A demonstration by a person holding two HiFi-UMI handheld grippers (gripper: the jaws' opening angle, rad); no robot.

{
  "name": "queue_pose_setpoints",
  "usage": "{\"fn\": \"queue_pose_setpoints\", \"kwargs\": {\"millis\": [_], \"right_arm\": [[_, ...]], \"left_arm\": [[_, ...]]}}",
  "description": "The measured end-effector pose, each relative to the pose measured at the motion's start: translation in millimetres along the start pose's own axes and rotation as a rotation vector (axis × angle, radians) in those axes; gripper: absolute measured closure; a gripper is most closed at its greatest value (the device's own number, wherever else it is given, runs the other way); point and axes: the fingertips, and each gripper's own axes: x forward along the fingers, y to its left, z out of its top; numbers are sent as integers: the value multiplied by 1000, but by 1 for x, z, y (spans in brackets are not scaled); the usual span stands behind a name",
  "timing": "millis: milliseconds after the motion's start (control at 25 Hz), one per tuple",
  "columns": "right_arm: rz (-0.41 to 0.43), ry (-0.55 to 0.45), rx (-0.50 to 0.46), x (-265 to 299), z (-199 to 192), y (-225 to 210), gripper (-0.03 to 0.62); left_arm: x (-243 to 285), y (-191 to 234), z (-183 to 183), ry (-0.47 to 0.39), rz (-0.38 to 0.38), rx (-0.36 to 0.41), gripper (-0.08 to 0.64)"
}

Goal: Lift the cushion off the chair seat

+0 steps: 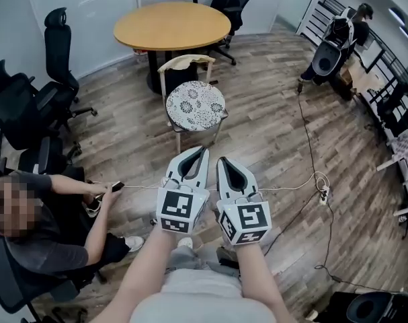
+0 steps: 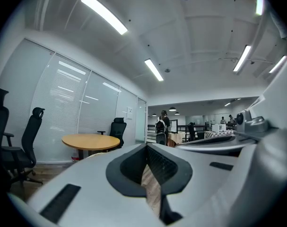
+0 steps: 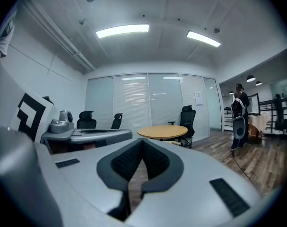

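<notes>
A round cushion (image 1: 195, 105) with a black-and-white floral print lies on the seat of a small wooden chair (image 1: 185, 62), in the middle of the head view. My left gripper (image 1: 204, 149) and right gripper (image 1: 220, 160) are held side by side, level, a short way in front of the chair and pointing at it. Neither touches the cushion. In the left gripper view, the left gripper (image 2: 145, 146) has its jaws together with nothing between them. The right gripper (image 3: 142, 141) looks the same in its own view. The jaws hide the cushion in both gripper views.
A round wooden table (image 1: 171, 25) stands just behind the chair. Black office chairs (image 1: 57, 52) line the left wall. A person (image 1: 46, 231) sits at the near left. A cable (image 1: 306, 147) runs over the wood floor to a power strip (image 1: 322, 194). Another person (image 1: 337, 38) stands at the far right.
</notes>
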Motion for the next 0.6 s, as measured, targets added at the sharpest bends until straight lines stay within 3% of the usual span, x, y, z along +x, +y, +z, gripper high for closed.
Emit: {"fn": "queue_pose_setpoints", "kwargs": {"millis": [400,600], "right_arm": [[-10,27,25,55,-15,-37,568],[46,17,28,101,-17,-64,568]], "left_arm": [[50,36,-16,31,36,5,557],[92,60,-21,41,79,21,557]]}}
